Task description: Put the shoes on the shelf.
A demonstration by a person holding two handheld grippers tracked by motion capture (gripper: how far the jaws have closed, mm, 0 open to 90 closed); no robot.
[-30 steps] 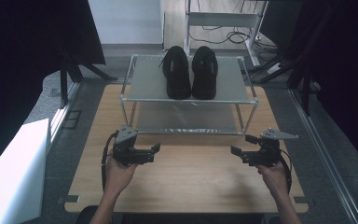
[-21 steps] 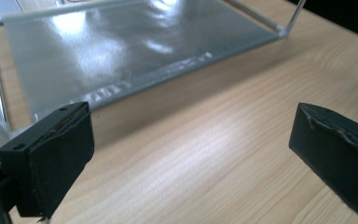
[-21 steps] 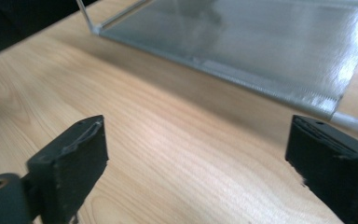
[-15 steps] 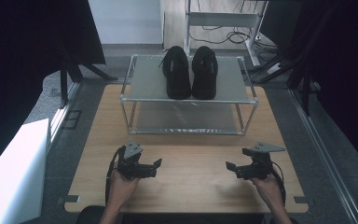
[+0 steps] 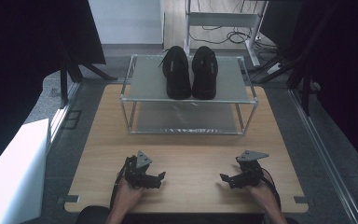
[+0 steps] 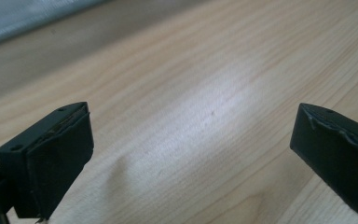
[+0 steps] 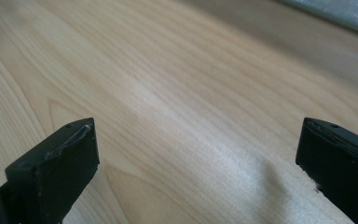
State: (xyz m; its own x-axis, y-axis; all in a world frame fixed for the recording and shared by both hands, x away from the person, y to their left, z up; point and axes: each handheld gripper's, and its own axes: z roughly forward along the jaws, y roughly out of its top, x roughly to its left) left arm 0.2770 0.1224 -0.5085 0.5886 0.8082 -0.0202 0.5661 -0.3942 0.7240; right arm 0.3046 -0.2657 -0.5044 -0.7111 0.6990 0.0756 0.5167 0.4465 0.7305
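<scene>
Two black shoes, the left shoe and the right shoe, stand side by side on the top shelf of a two-level metal rack at the far end of the wooden table. Near the front edge, a hand holds my left gripper low over the wood. Its jaws are wide apart with only bare wood between them. My right gripper also hangs low at the front right. Its jaws have just been opening and hold nothing.
A white box stands on the floor to the left of the table. Dark stands and a white frame with cables are behind the rack. The rack's lower shelf is bare.
Both hands have come down and back toward the table's front edge, and both grippers now sit just above the wood. The shoes and rack have not moved.
</scene>
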